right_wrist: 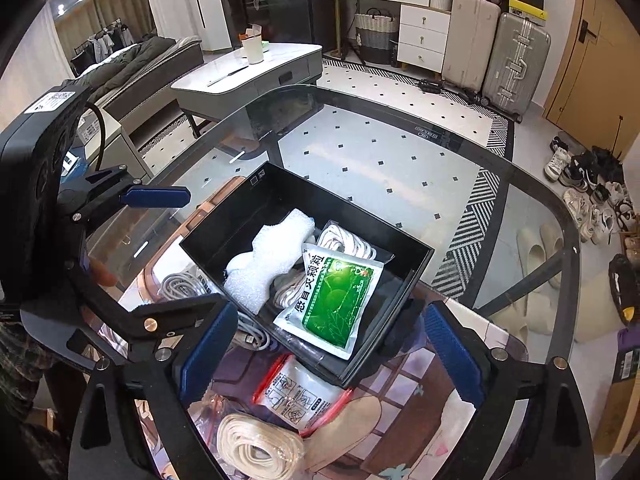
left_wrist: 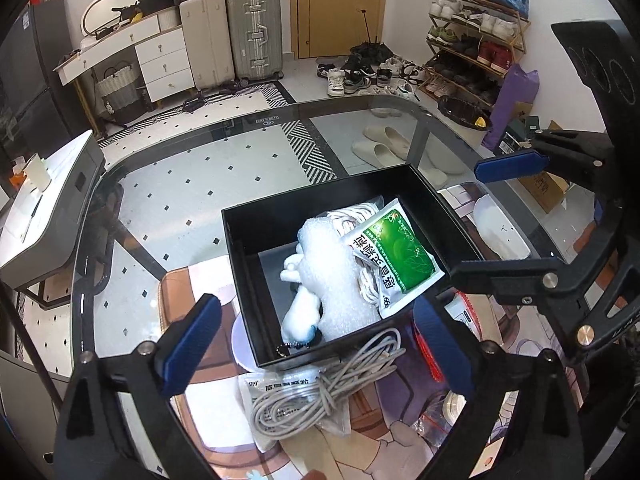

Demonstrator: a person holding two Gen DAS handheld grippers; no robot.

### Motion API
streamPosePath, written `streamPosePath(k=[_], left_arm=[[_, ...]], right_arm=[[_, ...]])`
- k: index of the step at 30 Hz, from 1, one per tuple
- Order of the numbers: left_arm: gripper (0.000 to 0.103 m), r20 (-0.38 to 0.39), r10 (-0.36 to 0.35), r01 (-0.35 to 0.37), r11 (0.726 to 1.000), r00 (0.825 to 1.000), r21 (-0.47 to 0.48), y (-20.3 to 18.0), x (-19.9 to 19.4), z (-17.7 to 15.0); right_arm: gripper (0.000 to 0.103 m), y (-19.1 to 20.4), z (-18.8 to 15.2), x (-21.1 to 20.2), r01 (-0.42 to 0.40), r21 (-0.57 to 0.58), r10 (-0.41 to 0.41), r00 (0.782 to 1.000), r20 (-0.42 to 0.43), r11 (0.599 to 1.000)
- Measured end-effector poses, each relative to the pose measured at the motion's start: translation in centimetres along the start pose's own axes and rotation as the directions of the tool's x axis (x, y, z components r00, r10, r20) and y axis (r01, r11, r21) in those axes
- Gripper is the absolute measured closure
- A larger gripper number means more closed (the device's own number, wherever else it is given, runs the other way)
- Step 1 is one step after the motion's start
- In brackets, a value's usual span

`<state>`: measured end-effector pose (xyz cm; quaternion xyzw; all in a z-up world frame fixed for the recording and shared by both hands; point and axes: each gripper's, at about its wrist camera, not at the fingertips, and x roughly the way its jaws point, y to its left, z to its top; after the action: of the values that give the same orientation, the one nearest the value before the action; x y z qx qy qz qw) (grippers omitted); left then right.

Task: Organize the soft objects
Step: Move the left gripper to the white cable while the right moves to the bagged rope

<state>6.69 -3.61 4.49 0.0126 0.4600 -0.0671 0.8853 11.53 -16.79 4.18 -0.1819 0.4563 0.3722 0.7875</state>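
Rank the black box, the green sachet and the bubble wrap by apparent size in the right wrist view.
1. Black box, plainly the largest; it holds the other two.
2 and 3. Green sachet and bubble wrap look about alike. The sachet lies nearer the camera, so I would not rank them.

Both grippers: black plastic frames, silver and brass screws, blue ribbed fingers (left_wrist: 192,344). Left gripper (left_wrist: 316,344), right gripper (right_wrist: 330,352). Black cable (right_wrist: 98,128), white label far left.
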Motion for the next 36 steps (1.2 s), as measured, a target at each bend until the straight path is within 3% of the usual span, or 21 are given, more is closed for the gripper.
streamPosePath(k=[3,21,31,36], left_arm=[[0.0,-0.004,-0.005,0.005,1.0,1.0,-0.015,0.2,-0.4,-0.6],[0.0,-0.04,-0.009,0.008,0.999,0.999,-0.036,1.0,-0.5,-3.8],[0.0,-0.052,-0.032,0.031,0.999,0.998,-0.012,1.4,-0.2,-5.2],[0.0,-0.05,-0.034,0.036,0.999,0.998,0.028,1.5,-0.2,-5.8]], right_arm=[[0.002,0.7,-0.8,-0.4,0.007,-0.014,-0.008,1.0,-0.005,1.0],[0.002,1.8,-5.2,-1.2,0.019,0.013,-0.019,0.999,-0.04,1.0],[0.002,4.0,-7.5,-0.7,0.016,-0.075,-0.02,0.998,-0.052,0.997],[0.002,5.3,-8.7,-0.5,0.035,-0.145,-0.038,0.999,-0.017,0.989]])
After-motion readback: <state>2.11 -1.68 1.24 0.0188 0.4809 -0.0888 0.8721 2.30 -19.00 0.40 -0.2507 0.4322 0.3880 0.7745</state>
